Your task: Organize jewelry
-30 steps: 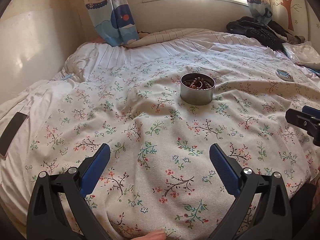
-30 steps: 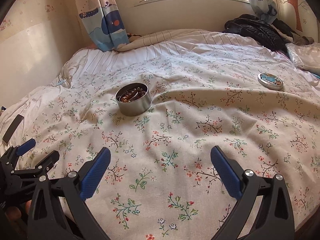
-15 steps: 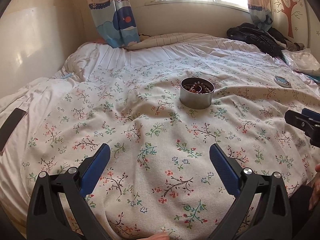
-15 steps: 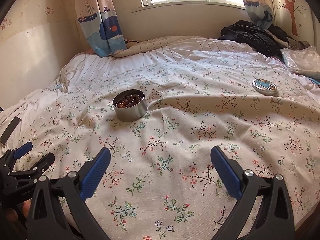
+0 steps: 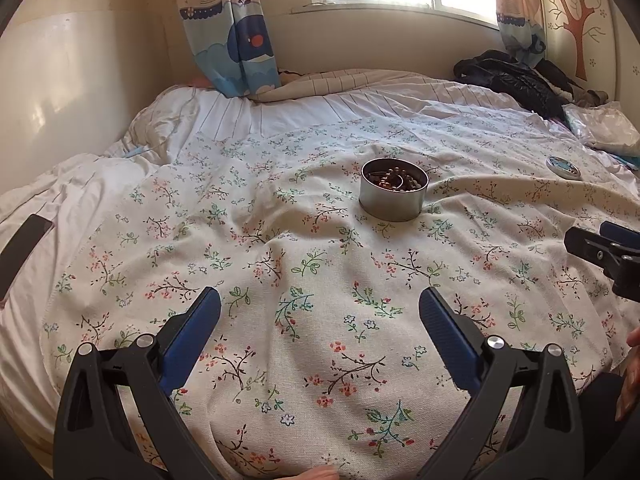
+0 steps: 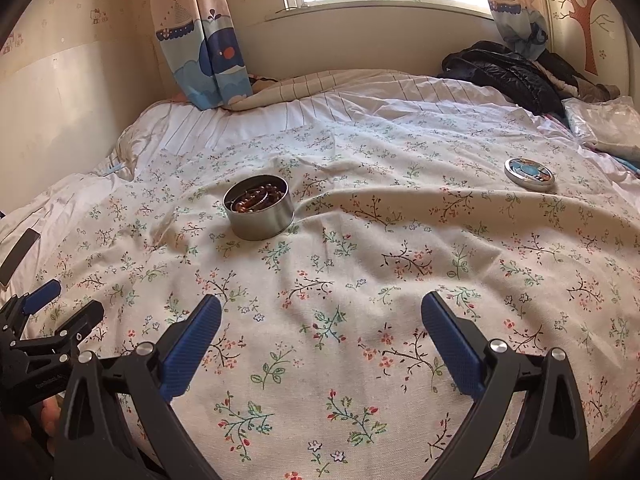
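A round silver tin (image 5: pixel 392 200) stands open on the floral bedspread, with brown bead jewelry (image 5: pixel 394 180) inside. It also shows in the right wrist view (image 6: pixel 259 216), with the beads (image 6: pixel 256 199) in it. Its round lid (image 6: pixel 529 173), with a blue picture on top, lies far to the right on the bed; it also shows in the left wrist view (image 5: pixel 563 167). My left gripper (image 5: pixel 320 308) is open and empty, well short of the tin. My right gripper (image 6: pixel 321 314) is open and empty, between tin and lid but nearer me.
A black jacket (image 6: pixel 504 72) and a clear plastic bag (image 6: pixel 604 124) lie at the bed's far right. A dark flat phone-like object (image 5: pixel 22 248) lies at the left edge. A wall runs along the left, with curtains (image 5: pixel 228 28) and a window behind.
Both grippers have pulled back and risen a little, so the tin and lid look smaller and farther. Both stay open and empty.
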Demonstrator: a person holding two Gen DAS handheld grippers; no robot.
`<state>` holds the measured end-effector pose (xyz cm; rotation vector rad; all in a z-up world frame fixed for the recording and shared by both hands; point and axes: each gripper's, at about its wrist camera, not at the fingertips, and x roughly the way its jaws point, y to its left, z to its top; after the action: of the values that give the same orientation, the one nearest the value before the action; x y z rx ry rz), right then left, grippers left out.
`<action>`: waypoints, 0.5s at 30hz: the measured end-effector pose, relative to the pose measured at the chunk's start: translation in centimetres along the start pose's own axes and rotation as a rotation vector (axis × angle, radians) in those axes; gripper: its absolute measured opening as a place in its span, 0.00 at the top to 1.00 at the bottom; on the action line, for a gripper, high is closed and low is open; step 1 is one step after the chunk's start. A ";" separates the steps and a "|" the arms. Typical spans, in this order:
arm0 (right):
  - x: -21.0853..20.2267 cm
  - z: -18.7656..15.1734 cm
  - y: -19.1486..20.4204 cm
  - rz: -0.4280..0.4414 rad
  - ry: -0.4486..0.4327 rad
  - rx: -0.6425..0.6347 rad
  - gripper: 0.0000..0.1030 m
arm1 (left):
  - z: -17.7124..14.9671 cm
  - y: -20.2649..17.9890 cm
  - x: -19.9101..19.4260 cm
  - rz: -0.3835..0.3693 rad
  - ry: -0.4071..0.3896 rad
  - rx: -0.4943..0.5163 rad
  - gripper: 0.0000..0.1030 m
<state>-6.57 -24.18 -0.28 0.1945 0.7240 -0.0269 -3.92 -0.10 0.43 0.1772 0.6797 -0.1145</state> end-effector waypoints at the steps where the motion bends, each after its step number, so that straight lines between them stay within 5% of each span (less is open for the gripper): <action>1: 0.0 0.0 0.0 0.000 0.001 -0.001 0.07 | 0.0 0.0 0.0 0.000 0.000 0.000 0.07; 15: 0.1 0.0 -0.1 0.000 0.003 0.002 0.07 | 0.0 0.0 -0.1 -0.001 -0.002 -0.001 0.07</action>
<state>-6.47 -24.24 -0.34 0.1962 0.7271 -0.0273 -4.04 -0.08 0.51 0.1753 0.6777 -0.1152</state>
